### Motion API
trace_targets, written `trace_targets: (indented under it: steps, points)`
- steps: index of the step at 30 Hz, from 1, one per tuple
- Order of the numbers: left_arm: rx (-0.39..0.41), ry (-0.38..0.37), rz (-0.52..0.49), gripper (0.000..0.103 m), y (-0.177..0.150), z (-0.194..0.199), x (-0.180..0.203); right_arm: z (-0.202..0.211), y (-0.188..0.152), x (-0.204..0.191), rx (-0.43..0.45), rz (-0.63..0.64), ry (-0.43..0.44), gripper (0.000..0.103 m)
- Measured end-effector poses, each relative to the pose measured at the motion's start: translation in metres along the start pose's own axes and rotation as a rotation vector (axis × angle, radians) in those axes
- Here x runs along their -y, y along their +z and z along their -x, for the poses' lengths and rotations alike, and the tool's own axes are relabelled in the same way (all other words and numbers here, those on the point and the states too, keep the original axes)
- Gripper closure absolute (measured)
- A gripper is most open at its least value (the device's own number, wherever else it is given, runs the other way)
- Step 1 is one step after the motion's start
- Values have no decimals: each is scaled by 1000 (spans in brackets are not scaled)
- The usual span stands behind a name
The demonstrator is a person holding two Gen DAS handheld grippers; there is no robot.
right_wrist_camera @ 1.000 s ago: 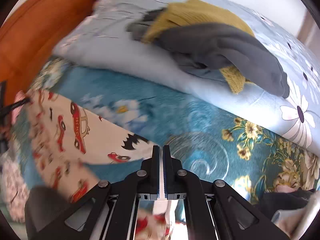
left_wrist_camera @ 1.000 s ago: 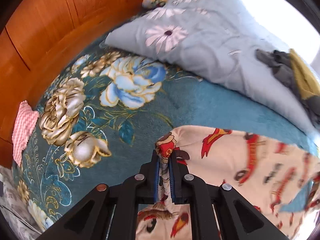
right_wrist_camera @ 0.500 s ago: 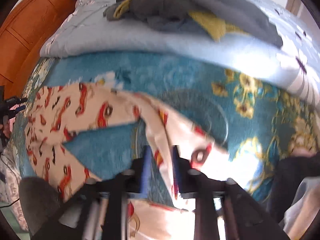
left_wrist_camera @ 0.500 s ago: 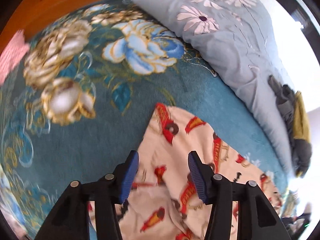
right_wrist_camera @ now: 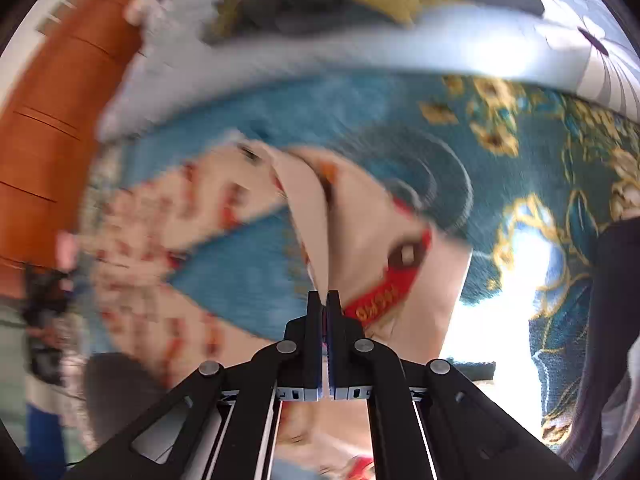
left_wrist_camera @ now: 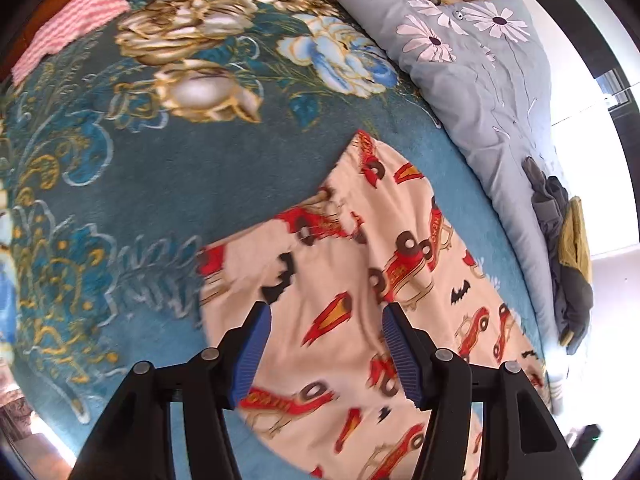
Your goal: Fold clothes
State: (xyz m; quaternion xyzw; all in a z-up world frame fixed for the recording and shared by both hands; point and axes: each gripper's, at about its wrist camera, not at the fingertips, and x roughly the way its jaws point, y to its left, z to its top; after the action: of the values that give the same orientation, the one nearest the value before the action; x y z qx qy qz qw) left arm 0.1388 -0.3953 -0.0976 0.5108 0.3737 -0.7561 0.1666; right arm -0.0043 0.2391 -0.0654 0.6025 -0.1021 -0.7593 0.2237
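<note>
Pajamas (left_wrist_camera: 360, 264) edge pinched in right fingers (right_wrist_camera: 325, 304); left fingers (left_wrist_camera: 256, 336) opening, empty.

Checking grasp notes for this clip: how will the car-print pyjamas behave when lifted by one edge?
Probably floppy: the pyjamas lie wrinkled on the blanket, and the fold pinched by the right gripper drapes limply. Likely light, since that thin pinch raises it. The left gripper, jaws opening, holds nothing.

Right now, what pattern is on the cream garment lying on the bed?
Red cartoon cars and small black bats on the cream cloth garment; clearest in the left wrist view.
</note>
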Motion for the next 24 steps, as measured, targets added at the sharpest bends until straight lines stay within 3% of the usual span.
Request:
trace_targets:
  steps: [1,4,6,11,16,21,24]
  points:
    - [5,6,1,41,-1,3,-2,19,5,-4,34,12,30,102]
    - [14,14,10,41,0,7,-9,56,35,3,114,39,-71,102]
    - [9,10,27,41,1,5,-12,49,62,20,117,19,-192,102]
    - [-10,-29,81,41,-4,2,-20,3,99,60,17,-40,-385,102]
    - [13,64,117,41,-13,10,-45,-7,112,73,39,-61,-508,101]
    - [22,82,189,41,-22,8,-74,18,109,69,144,-71,-554,101]
    - [28,62,233,41,-26,1,-85,27,88,60,164,-64,-451,99]
